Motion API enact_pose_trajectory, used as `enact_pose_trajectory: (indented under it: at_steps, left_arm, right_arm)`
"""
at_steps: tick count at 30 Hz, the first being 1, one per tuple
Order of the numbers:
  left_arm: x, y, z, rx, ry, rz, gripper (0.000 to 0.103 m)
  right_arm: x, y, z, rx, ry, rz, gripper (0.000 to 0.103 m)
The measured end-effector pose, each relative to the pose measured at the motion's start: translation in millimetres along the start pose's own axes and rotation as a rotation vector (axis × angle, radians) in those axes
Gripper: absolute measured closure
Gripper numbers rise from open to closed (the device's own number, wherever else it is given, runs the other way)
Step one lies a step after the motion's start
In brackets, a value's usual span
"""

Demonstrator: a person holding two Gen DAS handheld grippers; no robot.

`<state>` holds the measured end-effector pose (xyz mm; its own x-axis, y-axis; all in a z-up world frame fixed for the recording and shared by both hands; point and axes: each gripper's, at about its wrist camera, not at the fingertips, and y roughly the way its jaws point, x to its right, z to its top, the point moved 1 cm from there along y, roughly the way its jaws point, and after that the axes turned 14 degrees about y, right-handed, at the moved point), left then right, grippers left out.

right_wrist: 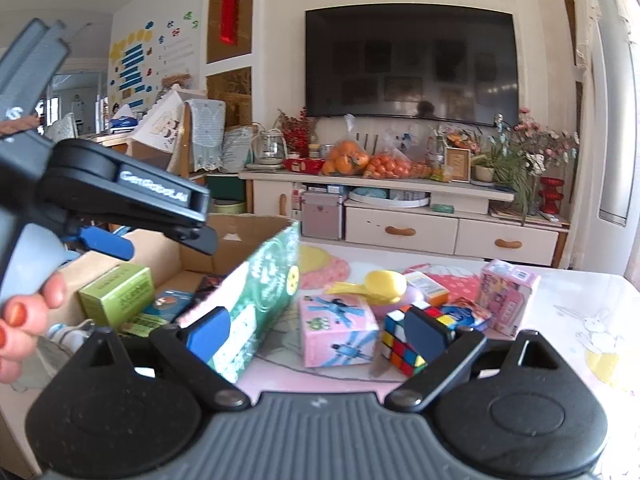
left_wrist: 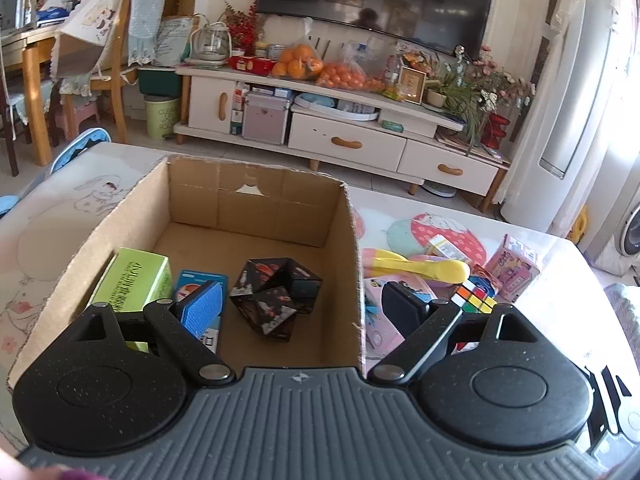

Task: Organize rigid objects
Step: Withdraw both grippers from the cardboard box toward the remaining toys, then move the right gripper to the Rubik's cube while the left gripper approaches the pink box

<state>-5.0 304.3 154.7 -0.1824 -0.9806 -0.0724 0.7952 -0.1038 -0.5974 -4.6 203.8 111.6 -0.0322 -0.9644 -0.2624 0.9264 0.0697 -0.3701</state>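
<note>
An open cardboard box [left_wrist: 256, 196] holds a lime-green carton [left_wrist: 132, 280], a blue card pack [left_wrist: 198, 278] and a black folding puzzle [left_wrist: 276, 296]. My left gripper [left_wrist: 304, 306] is open, its fingers astride the box's right wall, gripping nothing. In the right wrist view a green patterned box [right_wrist: 260, 280] leans tilted at the cardboard box's [right_wrist: 248, 228] near corner, beside my right gripper's blue left pad. My right gripper [right_wrist: 316, 334] stands wide open; its other finger is far from that box. A pink box [right_wrist: 336, 332] and a Rubik's cube [right_wrist: 400, 344] lie just ahead.
On the printed tablecloth right of the box lie a yellow scoop toy [right_wrist: 380, 284], a small orange carton [right_wrist: 426, 286], a blue packet [right_wrist: 464, 316] and a pink carton [right_wrist: 508, 296]. A hand [right_wrist: 20, 320] holds the left gripper. A TV cabinet [right_wrist: 400, 232] stands beyond the table.
</note>
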Motion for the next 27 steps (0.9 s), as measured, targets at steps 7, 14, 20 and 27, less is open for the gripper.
enact_pose_trajectory:
  at_steps: [7, 14, 20, 27]
  left_arm:
    - [3, 1, -2, -0.002, 0.043, -0.025, 0.000]
    - [4, 4, -3, 0.000, 0.080, -0.034, 0.000]
    - [8, 3, -5, 0.018, 0.097, -0.031, 0.000]
    - [12, 2, -7, 0.034, 0.112, -0.034, 0.000]
  right_arm:
    - [27, 5, -3, -0.001, 0.015, -0.056, 0.007]
    - [53, 18, -4, 0.006, -0.010, -0.108, 0.007]
    - [71, 35, -3, -0.008, -0.018, -0.133, 0.007]
    - [83, 58, -3, -0.036, -0.032, -0.133, 0.008]
